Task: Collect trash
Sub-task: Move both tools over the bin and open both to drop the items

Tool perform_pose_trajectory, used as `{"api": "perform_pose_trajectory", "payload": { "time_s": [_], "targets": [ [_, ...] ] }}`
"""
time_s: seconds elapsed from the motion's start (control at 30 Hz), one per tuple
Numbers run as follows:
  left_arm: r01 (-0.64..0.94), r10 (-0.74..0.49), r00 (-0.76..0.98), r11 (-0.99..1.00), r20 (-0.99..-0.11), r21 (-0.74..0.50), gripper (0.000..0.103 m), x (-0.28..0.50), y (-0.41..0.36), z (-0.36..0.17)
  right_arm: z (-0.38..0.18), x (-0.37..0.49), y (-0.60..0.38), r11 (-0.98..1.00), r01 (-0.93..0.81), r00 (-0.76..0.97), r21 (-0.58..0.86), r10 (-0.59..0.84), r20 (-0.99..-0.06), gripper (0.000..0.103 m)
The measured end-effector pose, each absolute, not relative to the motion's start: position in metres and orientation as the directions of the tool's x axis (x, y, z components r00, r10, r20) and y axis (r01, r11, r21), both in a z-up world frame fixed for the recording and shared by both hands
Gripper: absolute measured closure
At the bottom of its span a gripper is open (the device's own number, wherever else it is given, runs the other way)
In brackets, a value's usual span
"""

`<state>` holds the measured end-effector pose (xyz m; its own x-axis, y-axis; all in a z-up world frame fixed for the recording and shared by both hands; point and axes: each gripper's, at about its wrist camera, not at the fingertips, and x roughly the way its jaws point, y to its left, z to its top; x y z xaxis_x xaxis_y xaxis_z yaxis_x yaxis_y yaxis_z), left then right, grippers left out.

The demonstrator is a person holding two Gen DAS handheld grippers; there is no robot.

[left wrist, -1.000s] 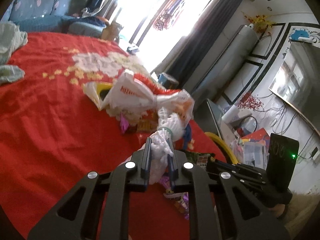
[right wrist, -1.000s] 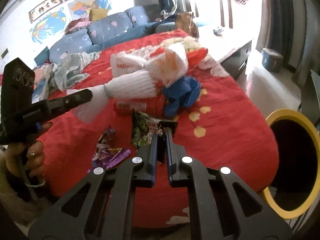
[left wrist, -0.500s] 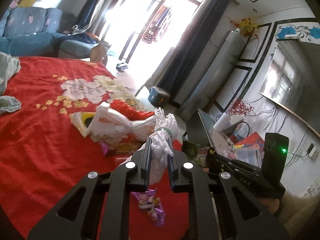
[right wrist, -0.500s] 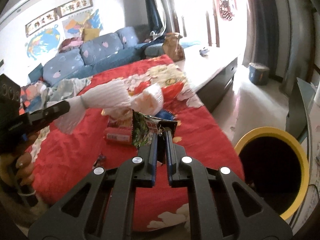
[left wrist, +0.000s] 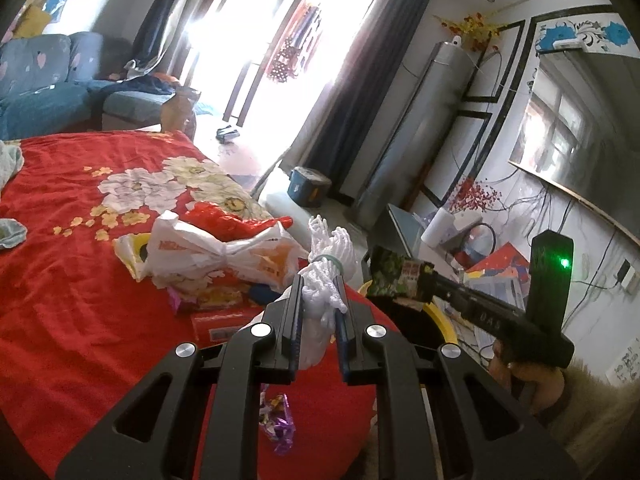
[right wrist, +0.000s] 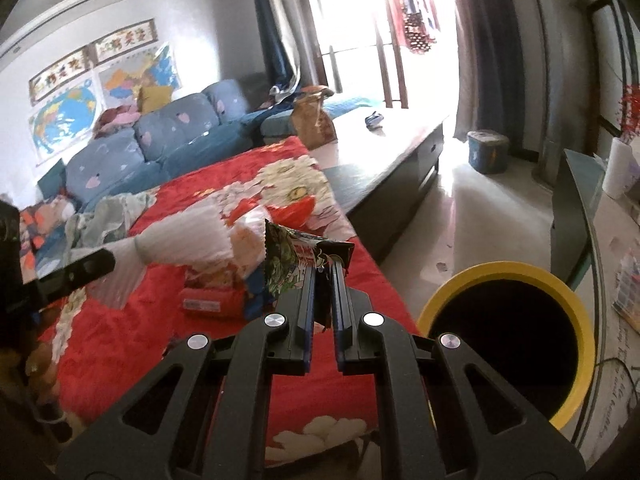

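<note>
With both loads lifted off the red bed (left wrist: 72, 280), the right gripper (right wrist: 323, 276) is pinching a green snack wrapper (right wrist: 296, 260) while the left gripper (left wrist: 319, 292) is clamping white foam netting (left wrist: 328, 256), so the next move is probably carrying the wrapper right of the jaws over the yellow-rimmed bin (right wrist: 576, 312) and releasing.

Perhaps "DAS" on right gripper (left wrist: 424, 280)

2 claws (left wrist: 318, 292), 1 bin (right wrist: 576, 312)

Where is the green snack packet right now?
The green snack packet is pinched in the right gripper, held above the red bedspread's edge, left of the yellow-rimmed bin.
</note>
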<state>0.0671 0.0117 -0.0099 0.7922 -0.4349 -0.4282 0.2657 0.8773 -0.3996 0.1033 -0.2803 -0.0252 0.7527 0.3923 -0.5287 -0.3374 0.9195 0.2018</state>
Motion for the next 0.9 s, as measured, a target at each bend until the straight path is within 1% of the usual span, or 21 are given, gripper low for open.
{"api": "perform_pose_trajectory", "payload": {
  "time_s": [0.47, 0.9],
  "targets": [
    [0.315, -0.459, 0.765, 0.879, -0.452, -0.359, 0.089, 0.077, -0.023, -0.006, -0.020, 0.109, -0.317, 0.943, -0.235, 0.800, 0.234, 0.325, -0.505, 0.098],
    [0.363, -0.478, 0.725, 0.877, -0.496, -0.314, 0.089, 0.090, -0.068, -0.009, -0.025, 0.114, -0.357, 0.960, -0.110, 0.831, 0.258, 0.231, -0.506, 0.099]
  ]
}}
